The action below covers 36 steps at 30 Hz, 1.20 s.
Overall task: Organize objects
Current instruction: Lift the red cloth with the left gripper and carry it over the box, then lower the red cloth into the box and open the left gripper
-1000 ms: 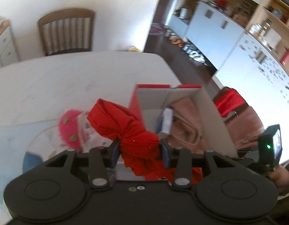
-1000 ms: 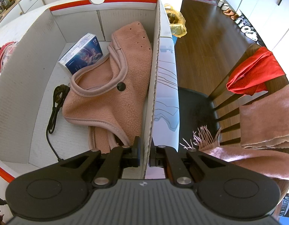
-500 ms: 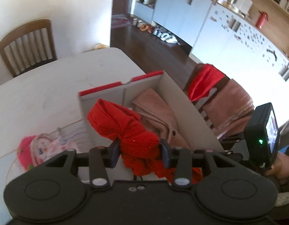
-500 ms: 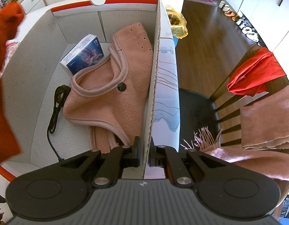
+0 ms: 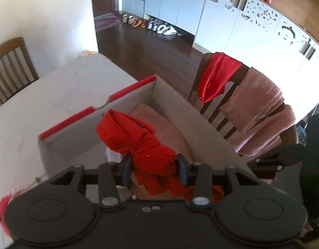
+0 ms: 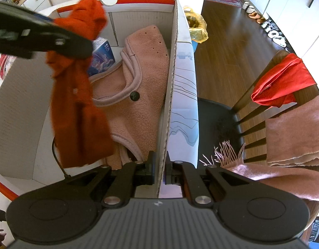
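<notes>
Cloth (image 5: pixel 147 145), red and bunched, is clamped at its gathered middle by the left gripper (image 5: pixel 154 169) above the box (image 5: pixel 203 124); soft and light, it is judged best held there. Seen from the right gripper (image 6: pixel 159 171), narrowed on the box wall, its loose tail hangs limp inside the box.

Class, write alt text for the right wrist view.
The right claw pinches the cardboard box's side wall while the left claw dangles a red cloth over the box. Inside lie a pink fleece garment, a blue carton and a black cable.
</notes>
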Motion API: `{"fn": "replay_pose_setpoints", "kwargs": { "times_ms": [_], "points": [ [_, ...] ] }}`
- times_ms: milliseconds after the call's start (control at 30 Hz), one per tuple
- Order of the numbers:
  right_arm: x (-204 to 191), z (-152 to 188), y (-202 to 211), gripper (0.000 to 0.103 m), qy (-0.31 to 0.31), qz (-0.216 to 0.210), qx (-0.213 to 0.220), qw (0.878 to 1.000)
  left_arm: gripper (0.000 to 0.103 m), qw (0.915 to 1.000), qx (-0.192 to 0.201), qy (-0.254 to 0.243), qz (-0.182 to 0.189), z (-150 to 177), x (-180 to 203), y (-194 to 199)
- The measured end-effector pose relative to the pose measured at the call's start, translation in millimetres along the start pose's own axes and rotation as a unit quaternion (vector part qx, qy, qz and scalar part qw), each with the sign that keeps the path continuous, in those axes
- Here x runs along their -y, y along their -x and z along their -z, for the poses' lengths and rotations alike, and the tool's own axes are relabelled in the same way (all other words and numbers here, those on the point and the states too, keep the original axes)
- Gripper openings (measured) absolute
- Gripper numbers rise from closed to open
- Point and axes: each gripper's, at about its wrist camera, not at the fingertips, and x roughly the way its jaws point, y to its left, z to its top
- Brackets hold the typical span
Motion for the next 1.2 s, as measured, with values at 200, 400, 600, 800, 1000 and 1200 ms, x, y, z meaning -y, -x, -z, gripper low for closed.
{"fn": "replay_pose_setpoints", "kwargs": {
  "times_ms": [200,400,600,800,1000,1200],
  "points": [
    [0,0,1,0.006,-0.002,-0.002,-0.001,1.0,0.042,0.999,-0.01,-0.041,0.012,-12,17,-23],
    [1,-1,1,0.006,-0.005,-0.004,-0.002,1.0,0.043,0.9969,-0.023,-0.075,0.005,-16,30,-45],
    [2,-1,2,0.006,-0.008,-0.005,-0.001,1.0,0.044,0.9955,-0.049,-0.081,0.008,-15,35,-64],
    [2,-1,2,0.006,-0.006,-0.005,-0.001,1.0,0.047,0.994,-0.066,-0.087,-0.003,-13,40,-76],
    [2,-1,1,0.006,-0.007,-0.006,-0.001,1.0,0.07,0.9951,-0.054,-0.083,-0.002,-12,39,-66],
    [1,-1,1,0.006,-0.006,-0.006,0.0,1.0,0.075,0.9969,-0.044,-0.065,0.002,-7,33,-55]
  ]
}}
